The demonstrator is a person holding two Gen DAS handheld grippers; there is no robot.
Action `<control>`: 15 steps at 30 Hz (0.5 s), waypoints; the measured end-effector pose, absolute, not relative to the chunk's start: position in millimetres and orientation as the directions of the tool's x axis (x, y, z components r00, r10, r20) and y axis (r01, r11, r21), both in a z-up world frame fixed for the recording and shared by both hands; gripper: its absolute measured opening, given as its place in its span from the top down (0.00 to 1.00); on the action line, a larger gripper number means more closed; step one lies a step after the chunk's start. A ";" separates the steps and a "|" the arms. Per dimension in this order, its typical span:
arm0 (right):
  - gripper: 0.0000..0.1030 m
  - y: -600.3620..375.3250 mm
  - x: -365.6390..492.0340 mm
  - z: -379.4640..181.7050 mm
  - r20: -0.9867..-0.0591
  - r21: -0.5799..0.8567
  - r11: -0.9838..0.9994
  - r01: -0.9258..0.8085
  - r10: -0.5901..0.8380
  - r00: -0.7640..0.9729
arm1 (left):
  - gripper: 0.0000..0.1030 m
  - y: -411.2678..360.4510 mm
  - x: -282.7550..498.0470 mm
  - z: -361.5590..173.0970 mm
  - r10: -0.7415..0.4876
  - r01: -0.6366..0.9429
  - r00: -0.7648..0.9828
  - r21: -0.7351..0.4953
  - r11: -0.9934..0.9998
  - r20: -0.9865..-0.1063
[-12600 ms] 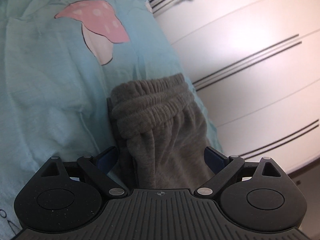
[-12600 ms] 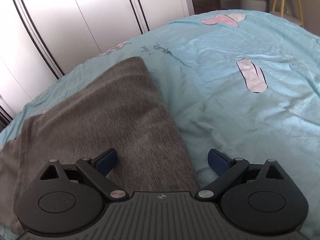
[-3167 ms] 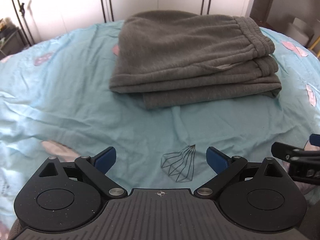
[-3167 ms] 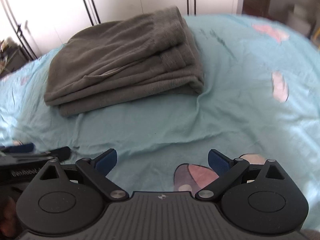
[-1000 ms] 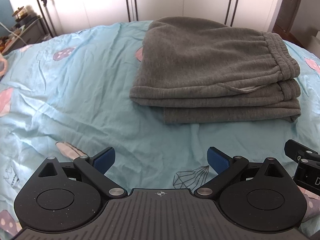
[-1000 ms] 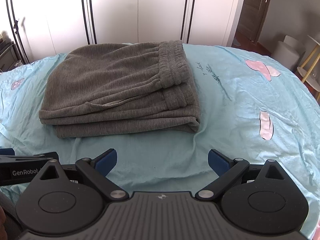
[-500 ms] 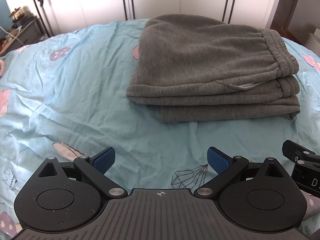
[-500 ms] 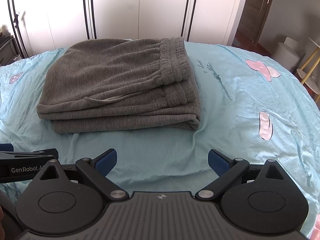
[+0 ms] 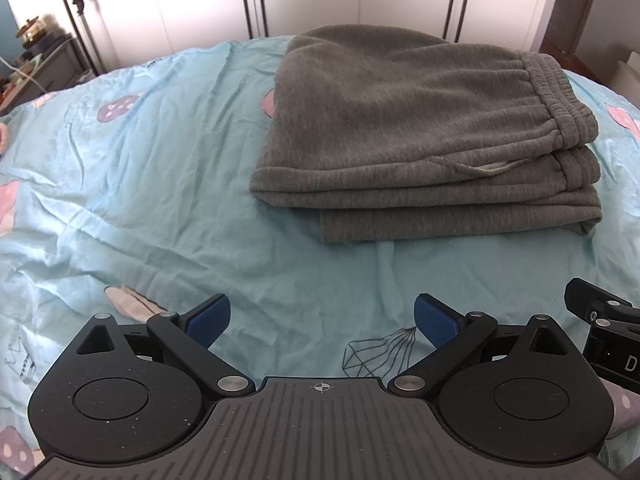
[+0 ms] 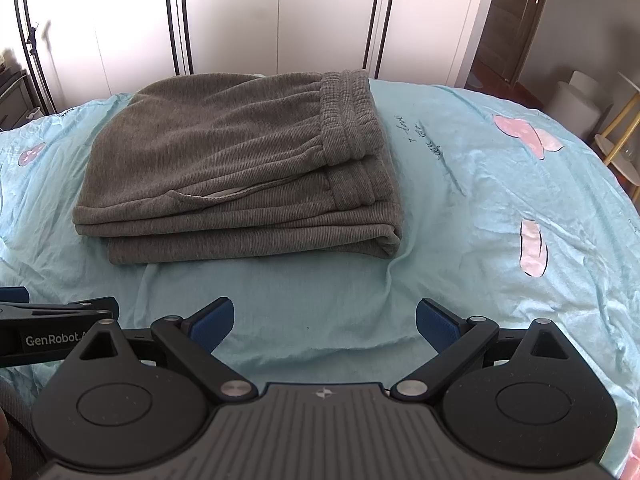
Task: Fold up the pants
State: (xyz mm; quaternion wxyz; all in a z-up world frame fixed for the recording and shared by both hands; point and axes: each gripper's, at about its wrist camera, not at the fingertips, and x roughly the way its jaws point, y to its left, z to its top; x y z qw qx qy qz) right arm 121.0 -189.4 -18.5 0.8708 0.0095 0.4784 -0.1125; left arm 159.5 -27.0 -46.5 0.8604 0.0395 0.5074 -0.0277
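Grey folded pants [image 9: 432,136]; only right wrist shows yellow stool [image 10: 618,128].

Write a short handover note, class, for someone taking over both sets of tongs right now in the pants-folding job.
Left tongs: open, holding nothing, above the bedsheet, short of the pants.
Right tongs: open, holding nothing, also short of the pants.
Pants: grey, folded into a stacked bundle on the sheet, waistband on top at the right end.
Done: the folding looks complete; the layers lie roughly even.
Left: probably nothing, except perhaps squaring the bottom layer, which sticks out slightly at the near edge.
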 end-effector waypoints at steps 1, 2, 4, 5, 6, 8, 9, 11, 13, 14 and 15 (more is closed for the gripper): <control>0.05 -189.3 121.1 -18.6 -0.836 -0.092 0.974 0.205 -0.187 0.516 | 0.02 -26.9 159.5 -46.7 -0.007 0.088 0.483 0.040 0.995 -0.875; 0.05 -189.2 121.1 -18.6 -0.836 -0.092 0.975 0.205 -0.187 0.516 | 0.02 -27.0 159.8 -46.9 -0.007 0.089 0.483 0.041 0.995 -0.876; 0.05 -188.9 121.0 -18.7 -0.837 -0.092 0.975 0.204 -0.187 0.515 | 0.02 -27.1 159.9 -47.1 -0.007 0.091 0.484 0.042 0.995 -0.875; 0.05 -188.9 121.0 -18.8 -0.837 -0.092 0.975 0.204 -0.186 0.515 | 0.02 -27.2 159.8 -47.3 -0.007 0.091 0.484 0.043 0.995 -0.875; 0.05 -188.9 121.0 -18.9 -0.837 -0.091 0.975 0.204 -0.186 0.515 | 0.02 -27.3 159.7 -47.5 -0.006 0.092 0.483 0.044 0.995 -0.875; 0.05 -189.2 121.1 -19.0 -0.838 -0.090 0.975 0.205 -0.185 0.513 | 0.02 -27.5 159.6 -47.6 -0.006 0.093 0.483 0.044 0.995 -0.875; 0.05 -189.3 121.1 -19.1 -0.838 -0.090 0.975 0.204 -0.185 0.513 | 0.02 -27.6 159.7 -47.6 -0.006 0.093 0.483 0.044 0.995 -0.876; 0.05 -189.1 120.9 -19.2 -0.838 -0.090 0.975 0.203 -0.184 0.514 | 0.02 -27.7 159.7 -47.8 -0.005 0.093 0.482 0.045 0.995 -0.876; 0.05 -189.1 121.2 -19.5 -0.839 -0.091 0.975 0.204 -0.185 0.511 | 0.02 -27.6 159.8 -48.0 -0.006 0.092 0.482 0.044 0.995 -0.876; 0.05 -189.0 121.1 -19.5 -0.840 -0.090 0.975 0.204 -0.185 0.511 | 0.02 -27.8 159.7 -48.0 -0.005 0.092 0.481 0.044 0.995 -0.877; 0.05 -189.0 121.0 -19.6 -0.839 -0.089 0.975 0.203 -0.183 0.511 | 0.02 -27.6 160.0 -48.3 -0.006 0.092 0.480 0.044 0.995 -0.877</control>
